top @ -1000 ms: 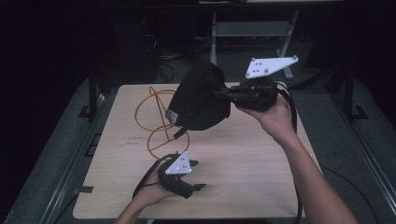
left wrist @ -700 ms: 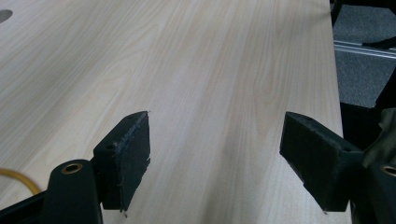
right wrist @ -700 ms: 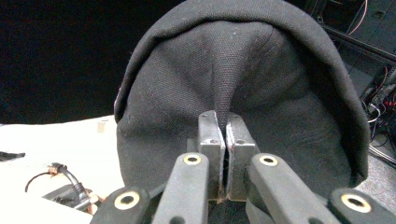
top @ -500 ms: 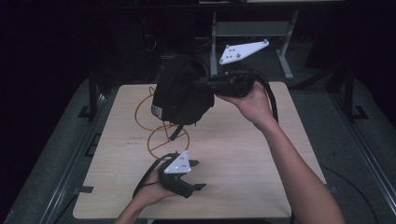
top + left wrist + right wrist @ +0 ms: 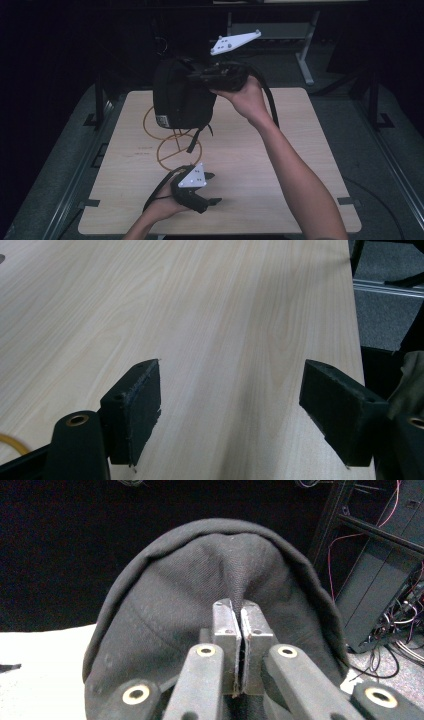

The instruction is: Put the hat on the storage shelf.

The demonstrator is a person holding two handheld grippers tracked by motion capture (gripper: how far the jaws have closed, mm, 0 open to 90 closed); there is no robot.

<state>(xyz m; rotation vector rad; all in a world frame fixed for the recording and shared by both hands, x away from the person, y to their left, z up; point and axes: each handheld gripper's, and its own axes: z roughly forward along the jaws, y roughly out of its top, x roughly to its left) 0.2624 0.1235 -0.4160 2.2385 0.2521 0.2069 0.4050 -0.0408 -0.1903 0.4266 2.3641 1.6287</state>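
Two grippers were in play, and the right gripper (image 5: 200, 78) was doing all the work: its jaws were pinched tight on a fold of the black backpack (image 5: 180, 100), the fabric bunched between the pads in the right gripper view. Compared with a second earlier, the bag had swung from about one o'clock over the table (image 5: 280, 150) across to roughly eleven o'clock, a touch higher too, and it now hung clear of the wood with a strap (image 5: 196, 140) dangling beneath it. (That grip looked like a small bite on a heavy, floppy load, so a slip seemed possible.) My read: this was the carry stage, the bag being taken toward the far left, over the yellow cable (image 5: 167, 145) looped on the tabletop.

Down at six o'clock, the left gripper (image 5: 212, 187) sat low by the near edge, where it had been all along, jaws spread wide with bare wood between the pads (image 5: 137, 410). It looked ready to help steady or open the bag once that came down.
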